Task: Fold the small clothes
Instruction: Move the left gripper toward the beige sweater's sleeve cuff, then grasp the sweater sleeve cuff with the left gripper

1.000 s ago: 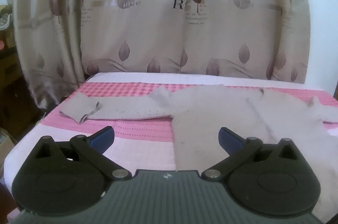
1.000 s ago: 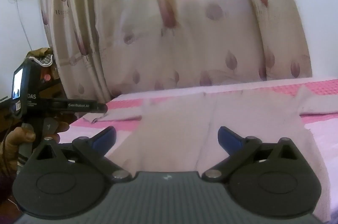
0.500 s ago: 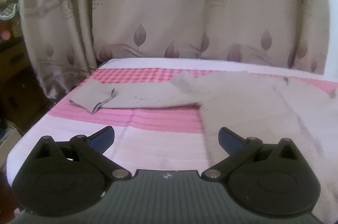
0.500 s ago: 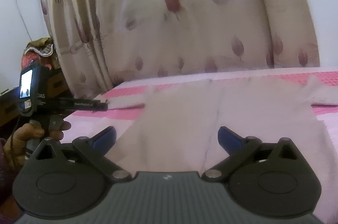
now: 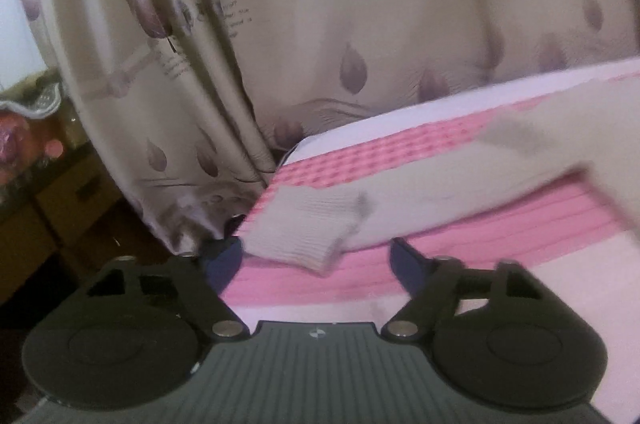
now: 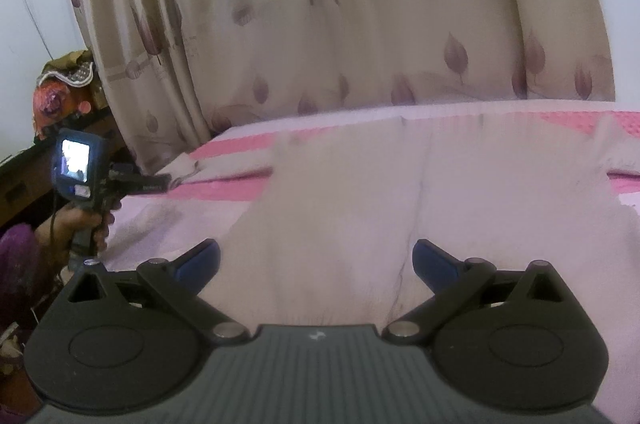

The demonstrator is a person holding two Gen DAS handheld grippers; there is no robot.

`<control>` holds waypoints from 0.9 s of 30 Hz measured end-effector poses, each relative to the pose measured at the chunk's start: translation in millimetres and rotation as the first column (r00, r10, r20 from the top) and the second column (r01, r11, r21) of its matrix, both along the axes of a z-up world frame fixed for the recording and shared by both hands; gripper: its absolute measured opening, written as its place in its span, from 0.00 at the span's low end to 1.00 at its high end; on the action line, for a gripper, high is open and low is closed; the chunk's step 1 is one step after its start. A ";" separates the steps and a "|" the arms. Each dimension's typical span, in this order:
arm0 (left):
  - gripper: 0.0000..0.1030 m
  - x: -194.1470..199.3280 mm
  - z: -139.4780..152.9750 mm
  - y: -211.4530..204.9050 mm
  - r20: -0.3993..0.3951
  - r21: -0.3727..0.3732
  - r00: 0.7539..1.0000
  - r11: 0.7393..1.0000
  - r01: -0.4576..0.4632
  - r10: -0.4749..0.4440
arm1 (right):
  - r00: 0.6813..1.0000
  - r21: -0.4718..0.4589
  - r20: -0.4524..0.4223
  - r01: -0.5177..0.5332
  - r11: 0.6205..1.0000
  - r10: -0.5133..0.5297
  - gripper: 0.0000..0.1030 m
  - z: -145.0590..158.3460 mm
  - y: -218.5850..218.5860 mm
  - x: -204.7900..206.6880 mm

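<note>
Sweater (image 6: 360,208) was spread flat on the bed (image 5: 520,288), cuff (image 5: 308,228) just ahead of released left tongs (image 5: 316,256); right tongs (image 6: 316,258) were released too. Bedsheet might be pinched along with cuff.

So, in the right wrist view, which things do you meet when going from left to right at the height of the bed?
Hand → left gripper it holds → beige sweater's sleeve → sweater body → pink bedsheet at the right edge.
</note>
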State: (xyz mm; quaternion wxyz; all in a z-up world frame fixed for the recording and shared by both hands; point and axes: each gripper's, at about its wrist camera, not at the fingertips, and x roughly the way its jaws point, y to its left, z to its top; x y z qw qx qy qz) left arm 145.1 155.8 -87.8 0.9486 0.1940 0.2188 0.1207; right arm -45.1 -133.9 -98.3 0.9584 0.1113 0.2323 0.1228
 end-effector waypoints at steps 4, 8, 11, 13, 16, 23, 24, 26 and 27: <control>0.61 26.7 -7.3 26.2 -0.051 -0.003 0.999 1.000 0.007 -0.007 | 1.000 -0.001 -0.025 0.001 1.000 -0.001 1.00 -5.7 3.5 3.9; 0.60 37.1 -19.2 31.8 -0.088 0.036 0.993 0.997 0.076 -0.072 | 0.999 -0.009 -0.045 -0.002 1.000 0.001 1.00 -7.8 7.6 9.5; 0.52 45.9 -26.7 34.1 -0.123 0.026 0.987 0.994 0.105 -0.101 | 0.998 -0.010 -0.063 -0.005 1.000 0.004 1.00 -9.1 11.1 12.8; 0.13 52.7 -28.4 42.5 -0.150 -0.014 0.984 0.996 0.091 -0.092 | 0.998 -0.017 -0.067 -0.009 1.000 0.008 1.00 -9.9 14.3 13.7; 0.13 53.8 -18.1 65.0 -0.103 -0.104 0.994 0.995 0.010 -0.021 | 0.998 -0.034 -0.067 -0.018 0.999 0.015 1.00 -9.1 18.5 13.3; 0.13 60.8 24.5 142.9 -0.032 -0.276 0.974 0.934 -0.226 0.226 | 0.997 -0.023 -0.077 -0.009 1.000 0.007 1.00 -10.7 17.8 15.9; 0.13 64.7 26.3 151.3 -0.041 -0.273 0.967 0.928 -0.254 0.253 | 0.997 -0.017 -0.081 -0.009 1.000 0.007 1.00 -11.4 18.5 17.0; 0.13 69.9 27.1 166.3 -0.076 -0.279 0.952 0.910 -0.307 0.298 | 0.996 -0.012 -0.086 -0.013 1.000 0.012 1.00 -12.2 20.3 18.0; 0.14 71.1 26.9 173.2 -0.098 -0.277 0.938 0.897 -0.345 0.331 | 0.996 -0.015 -0.084 -0.018 1.000 0.017 1.00 -12.1 21.6 17.8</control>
